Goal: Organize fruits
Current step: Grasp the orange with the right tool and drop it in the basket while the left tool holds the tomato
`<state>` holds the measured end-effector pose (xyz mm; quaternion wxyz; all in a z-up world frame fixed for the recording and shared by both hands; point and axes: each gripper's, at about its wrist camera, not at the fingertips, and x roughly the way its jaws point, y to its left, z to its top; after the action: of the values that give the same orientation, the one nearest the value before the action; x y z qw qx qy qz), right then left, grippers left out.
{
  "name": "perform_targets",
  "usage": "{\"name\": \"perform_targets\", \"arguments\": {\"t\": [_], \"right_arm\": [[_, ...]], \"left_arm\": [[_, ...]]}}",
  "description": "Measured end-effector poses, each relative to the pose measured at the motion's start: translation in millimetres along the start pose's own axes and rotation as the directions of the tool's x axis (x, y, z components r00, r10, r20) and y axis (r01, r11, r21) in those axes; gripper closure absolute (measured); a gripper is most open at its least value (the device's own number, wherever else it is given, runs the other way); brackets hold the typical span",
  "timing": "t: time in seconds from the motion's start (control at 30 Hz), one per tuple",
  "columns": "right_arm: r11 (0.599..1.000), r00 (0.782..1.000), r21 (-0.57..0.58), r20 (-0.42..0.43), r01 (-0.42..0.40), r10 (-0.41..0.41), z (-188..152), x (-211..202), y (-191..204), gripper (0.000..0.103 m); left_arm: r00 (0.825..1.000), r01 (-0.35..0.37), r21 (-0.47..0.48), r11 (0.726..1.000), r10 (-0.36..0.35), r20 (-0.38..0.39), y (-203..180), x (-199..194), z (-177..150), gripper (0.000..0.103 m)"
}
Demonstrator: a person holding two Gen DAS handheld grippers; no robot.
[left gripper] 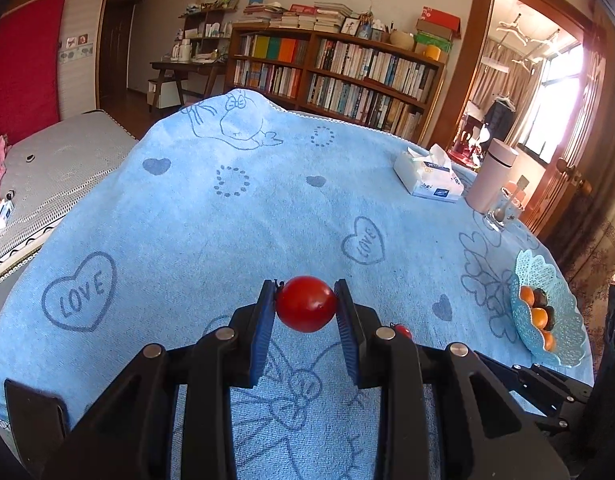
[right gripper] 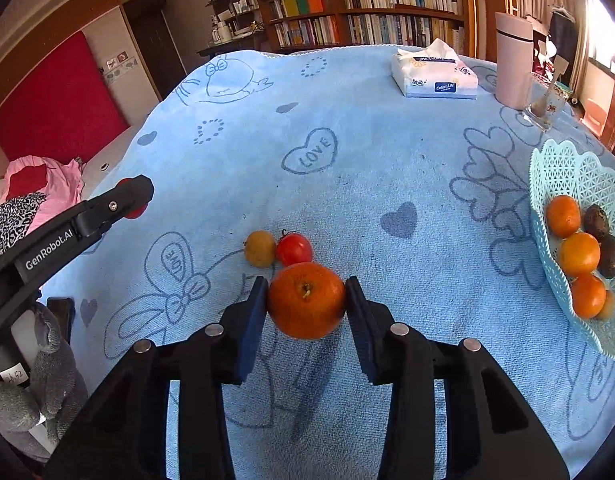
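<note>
My left gripper [left gripper: 306, 304] is shut on a red tomato [left gripper: 306, 305] and holds it above the blue towel [left gripper: 227, 240]. It also shows at the left of the right wrist view [right gripper: 135, 200]. My right gripper [right gripper: 306, 300] is shut on an orange [right gripper: 306, 301], just above the towel. A second red tomato [right gripper: 294, 249] and a small yellow-brown fruit [right gripper: 260, 254] lie on the towel just beyond it. A pale blue lattice basket [right gripper: 563, 172] at the right holds three oranges [right gripper: 579, 254] and dark fruits [right gripper: 597, 222]; it also shows in the left wrist view [left gripper: 525, 264].
A tissue pack [right gripper: 433, 76], a pink tumbler [right gripper: 513, 60] and a glass with a spoon [right gripper: 543, 110] stand at the far right of the table. A bed [left gripper: 59, 168] lies to the left. A bookshelf [left gripper: 339, 68] stands behind.
</note>
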<state>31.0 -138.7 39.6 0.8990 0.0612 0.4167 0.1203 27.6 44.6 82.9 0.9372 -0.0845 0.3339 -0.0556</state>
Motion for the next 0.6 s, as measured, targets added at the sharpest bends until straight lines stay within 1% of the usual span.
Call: {"name": "perform_targets", "arguments": {"t": [0.2,0.33,0.47,0.6], "right_arm": [[0.996,0.998,0.079,0.049,0.028,-0.032,2.4,-30.0,-35.7,0.062],[0.988,0.993,0.141,0.088,0.065,-0.078,3.7,-51.0,-67.0,0.062],[0.967,0.982,0.228,0.12,0.113,-0.143,1.6,-72.1,-106.1,0.062],[0.932,0.967,0.322,0.131,0.166,-0.218,-4.6,-89.5,-148.5,0.062]], "left_arm": [[1.0,0.004,0.017,1.0,-0.004,-0.011,-5.8,1.4,-4.4,0.073],[1.0,0.008,0.031,0.999,-0.007,-0.013,-9.4,0.9,-6.6,0.073],[1.0,0.011,0.042,0.999,-0.01,-0.016,-13.4,0.5,-8.6,0.072],[1.0,0.018,0.054,0.998,-0.017,-0.024,-17.4,1.1,-11.4,0.072]]}}
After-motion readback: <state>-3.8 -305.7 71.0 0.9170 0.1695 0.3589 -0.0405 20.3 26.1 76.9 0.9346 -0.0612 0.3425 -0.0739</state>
